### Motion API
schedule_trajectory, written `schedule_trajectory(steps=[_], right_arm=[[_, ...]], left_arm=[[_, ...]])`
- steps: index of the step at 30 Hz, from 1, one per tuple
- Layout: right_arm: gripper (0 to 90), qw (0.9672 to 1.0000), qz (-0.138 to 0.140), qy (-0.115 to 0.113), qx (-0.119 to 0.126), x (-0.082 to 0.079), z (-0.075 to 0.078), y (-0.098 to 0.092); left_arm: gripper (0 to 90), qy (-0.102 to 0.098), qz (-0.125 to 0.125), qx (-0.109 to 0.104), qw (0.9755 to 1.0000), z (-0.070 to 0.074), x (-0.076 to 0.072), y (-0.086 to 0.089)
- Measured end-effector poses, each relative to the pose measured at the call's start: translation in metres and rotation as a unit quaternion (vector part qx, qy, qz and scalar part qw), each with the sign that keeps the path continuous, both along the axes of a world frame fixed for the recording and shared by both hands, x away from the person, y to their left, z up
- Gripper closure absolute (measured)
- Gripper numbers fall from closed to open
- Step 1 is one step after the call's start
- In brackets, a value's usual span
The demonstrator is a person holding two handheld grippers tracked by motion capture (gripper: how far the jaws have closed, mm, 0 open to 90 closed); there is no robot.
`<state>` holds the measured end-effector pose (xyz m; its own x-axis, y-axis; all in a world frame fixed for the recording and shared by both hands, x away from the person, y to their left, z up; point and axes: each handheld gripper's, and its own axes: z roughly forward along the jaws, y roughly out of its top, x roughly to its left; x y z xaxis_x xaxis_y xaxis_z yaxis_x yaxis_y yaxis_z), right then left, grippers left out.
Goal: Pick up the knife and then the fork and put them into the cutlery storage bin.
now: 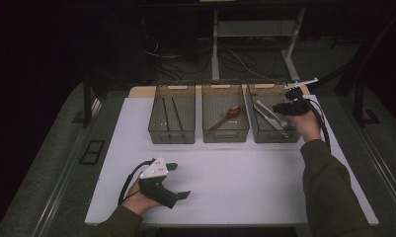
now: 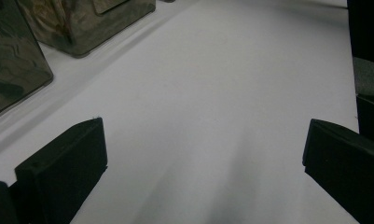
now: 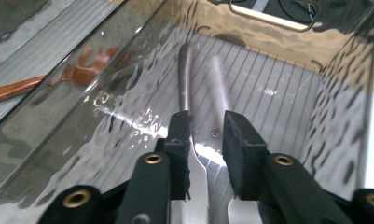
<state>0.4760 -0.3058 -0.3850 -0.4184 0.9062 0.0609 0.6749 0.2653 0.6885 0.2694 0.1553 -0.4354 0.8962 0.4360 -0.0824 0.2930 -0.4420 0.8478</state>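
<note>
The right gripper [image 3: 207,140] reaches down into the right-hand bin [image 3: 287,42], its jaws a narrow gap apart and astride a metal fork [image 3: 187,70]; the fork's handle runs between them and on up the ribbed floor of the bin, and its pale neck shows in the gap, though whether the pads press on it cannot be told; a second metal utensil [image 3: 217,79] lies just beside the fork, close to parallel, its broad end showing below the right jaw. In the high view the right gripper [image 1: 284,107] sits over the near right part of that bin [image 1: 272,138], with the person's right hand [image 1: 304,123] behind it and the sleeve running back to the bottom edge; the two metal pieces [image 1: 270,116] lie slantwise in the bin. The middle bin [image 1: 225,136] next to it holds a reddish-brown spoon [image 1: 227,117], bowl toward the far side; the left bin [image 1: 172,136] holds two thin dark sticks [image 1: 170,112]. All three bins stand in a row across the far half of the white table [image 1: 235,173]. Well apart from them, at the near left, the left gripper [image 1: 179,180] rests on the table in the person's left hand [image 1: 136,200]; its jaws stand wide open with only bare tabletop [image 2: 212,116] between them.
</note>
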Motion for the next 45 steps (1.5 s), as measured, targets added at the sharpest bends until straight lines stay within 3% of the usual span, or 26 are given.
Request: schedule_trajectory(steps=[5, 13, 20, 29, 35, 41, 45], right_arm=[[56.4, 0.9997, 0.001, 0.006, 0.022, -0.002, 0.002, -0.002], [38.9, 0.9982, 0.003, -0.016, 0.058, -0.010, 0.014, -0.009], [32.3, 0.9943, 0.013, -0.036, 0.099, -0.021, 0.025, -0.016], [26.7, 0.9946, 0.024, -0.064, 0.078, -0.042, 0.031, -0.013], [24.2, 0.9922, 0.043, -0.072, 0.092, -0.061, 0.026, -0.010], [20.7, 0.9914, 0.063, -0.078, 0.084, -0.083, 0.017, -0.004], [20.4, 0.9881, 0.079, -0.092, 0.096, -0.100, 0.015, -0.001]], left_arm=[[0.0, -0.001, 0.000, 0.000, 1.0000, 0.000, 0.000, 0.000], [0.0, -0.001, 0.000, 0.001, 1.0000, 0.000, 0.001, 0.000], [0.0, -0.002, 0.000, -0.001, 1.0000, 0.000, 0.004, 0.001], [0.0, 0.001, 0.003, -0.009, 1.0000, 0.000, 0.007, 0.002], [0.0, -0.001, 0.003, -0.008, 1.0000, -0.001, 0.009, 0.001], [0.0, -0.003, 0.002, -0.004, 1.0000, 0.000, 0.009, 0.002], [0.0, -0.002, 0.002, -0.003, 1.0000, 0.000, 0.009, 0.002]])
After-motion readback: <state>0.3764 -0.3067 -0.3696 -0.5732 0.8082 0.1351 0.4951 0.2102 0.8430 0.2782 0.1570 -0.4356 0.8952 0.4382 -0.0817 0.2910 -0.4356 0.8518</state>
